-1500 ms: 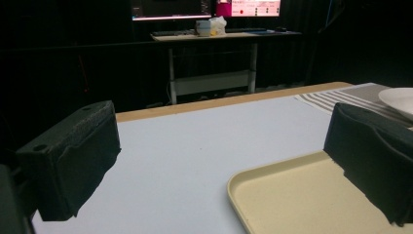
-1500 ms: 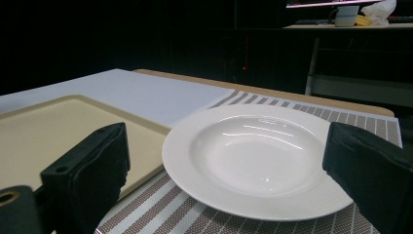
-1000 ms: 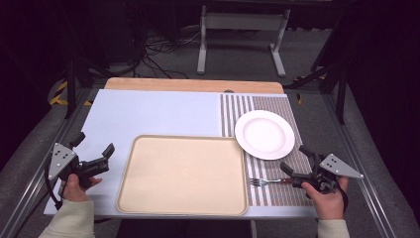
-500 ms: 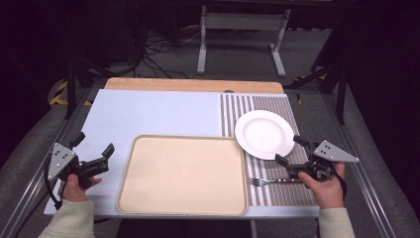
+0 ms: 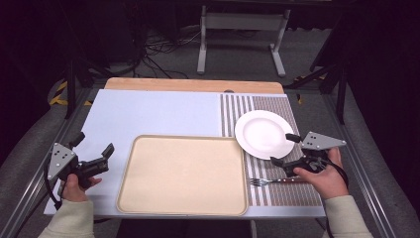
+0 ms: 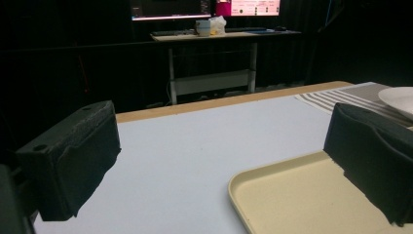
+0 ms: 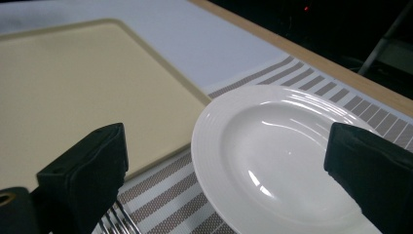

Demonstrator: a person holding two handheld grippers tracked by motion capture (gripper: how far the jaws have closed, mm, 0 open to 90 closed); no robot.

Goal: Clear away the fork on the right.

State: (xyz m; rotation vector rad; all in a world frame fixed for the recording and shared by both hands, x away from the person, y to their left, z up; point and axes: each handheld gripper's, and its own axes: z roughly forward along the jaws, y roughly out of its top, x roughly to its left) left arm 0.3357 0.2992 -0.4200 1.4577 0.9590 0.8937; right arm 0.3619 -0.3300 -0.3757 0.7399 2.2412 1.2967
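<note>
A white plate (image 5: 264, 133) rests on the striped placemat (image 5: 277, 193) at the right; in the right gripper view the plate (image 7: 287, 146) lies just ahead of the jaws. My right gripper (image 5: 284, 148) is open at the plate's near right rim, holding nothing. A fork (image 5: 270, 181) lies on the mat just below that hand, its tines (image 7: 113, 219) showing at the bottom of the right gripper view. A beige tray (image 5: 182, 173) sits in the middle. My left gripper (image 5: 93, 148) is open left of the tray (image 6: 302, 195), empty.
A pale blue mat (image 5: 148, 114) covers the table's left and middle, with a wooden strip (image 5: 193, 85) along the far edge. Beyond the table are a metal stand (image 5: 237, 29) and floor cables. A desk with monitors (image 6: 214, 19) stands far off in the left gripper view.
My right gripper has lifted away from the fork and moved forward to the plate's near rim. The left gripper and all objects stayed in place.
</note>
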